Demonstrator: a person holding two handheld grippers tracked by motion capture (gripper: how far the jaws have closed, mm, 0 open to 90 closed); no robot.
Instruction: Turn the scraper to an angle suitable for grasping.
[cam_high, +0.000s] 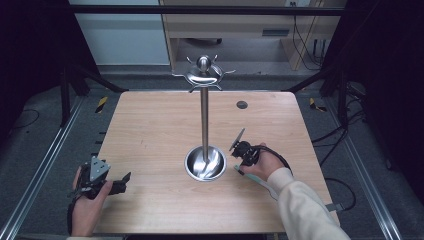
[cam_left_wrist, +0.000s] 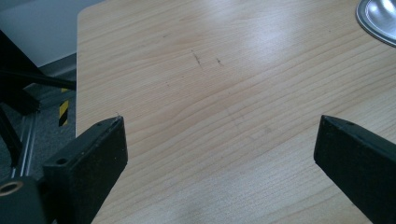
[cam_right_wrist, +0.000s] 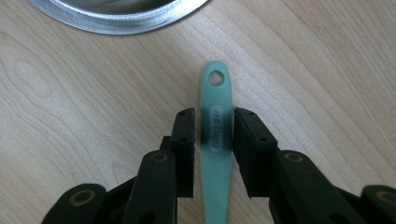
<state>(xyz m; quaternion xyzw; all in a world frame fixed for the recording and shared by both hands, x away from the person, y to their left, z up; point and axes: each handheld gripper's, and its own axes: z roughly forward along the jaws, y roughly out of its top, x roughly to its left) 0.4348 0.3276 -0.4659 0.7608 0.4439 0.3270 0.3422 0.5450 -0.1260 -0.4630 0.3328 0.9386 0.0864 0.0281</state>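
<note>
A light wooden desk carries a tall shiny metal stand. The stand has a round bowl-shaped foot, a thin straight pole, and a round top with little hooks sticking out all around it. The foot sits near the middle of the desk, a bit toward the person's side.

The right gripper is held low over the desk, just to the right of the stand's foot. Between its two black fingers lies a flat, pale green handle. The handle is thin and smooth, with a rounded tip. There is a small round hole near that tip and a little oval mark with writing lower down. The writing is too blurry to read. The tip points at the silver rim of the stand's foot, near it but not touching. The handle lies flat on the wood. The fingers are narrow, one on each side of the handle and very close to it. A thin dark gap shows on each side, so I cannot tell if they are squeezing it yet. In the high view, a pale strip runs out from under the right hand toward the person's sleeve.

The left gripper is at the near left corner of the desk, well apart from the stand. Its fingers are wide, with only bare wood between them. The left hand wraps around its body.
</note>
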